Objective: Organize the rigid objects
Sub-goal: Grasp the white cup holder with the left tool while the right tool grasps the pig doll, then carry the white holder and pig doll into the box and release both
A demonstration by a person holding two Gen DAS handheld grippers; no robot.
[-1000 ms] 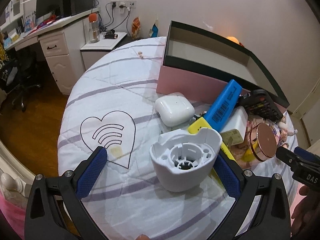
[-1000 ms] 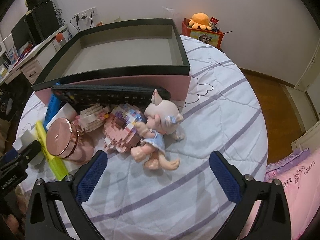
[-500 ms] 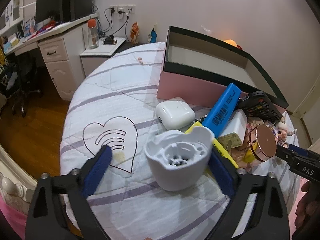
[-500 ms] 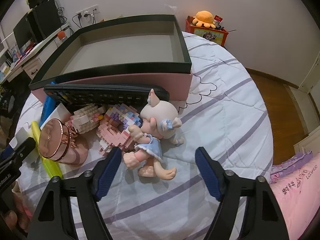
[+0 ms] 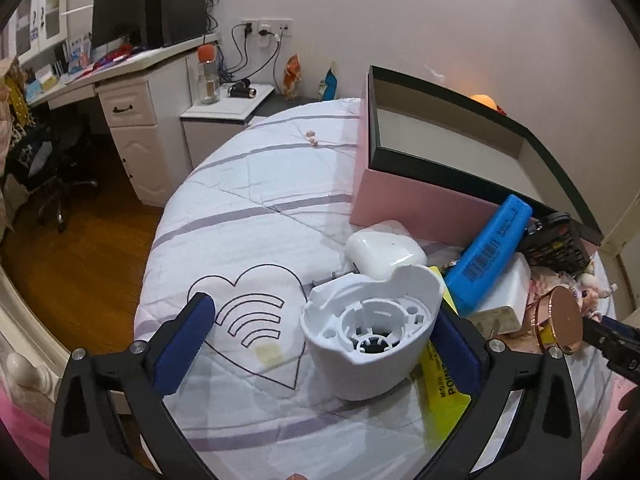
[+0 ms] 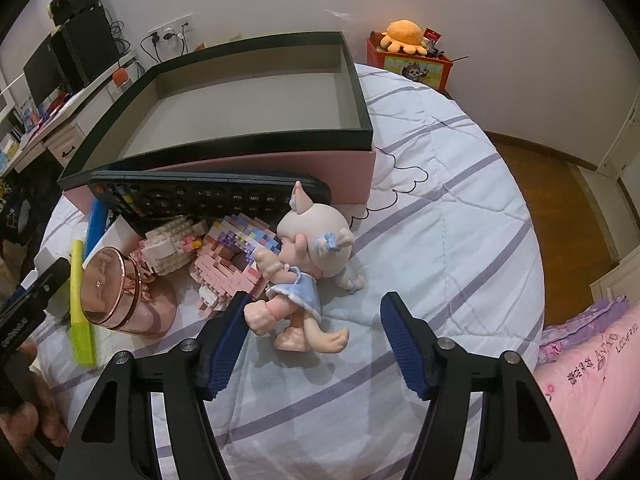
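I am at the pick-up step: my right tongs (image 6: 312, 336) are closing around the doll (image 6: 308, 276) in front of the box (image 6: 256, 160), my left tongs (image 5: 324, 344) are opening about the white housing (image 5: 370, 338), so next I judge grip, then lift.

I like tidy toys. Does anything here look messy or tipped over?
Yes. The doll lies on its side beside the jumbled brick models, the remote leans across the pile, and the box has nothing in it.
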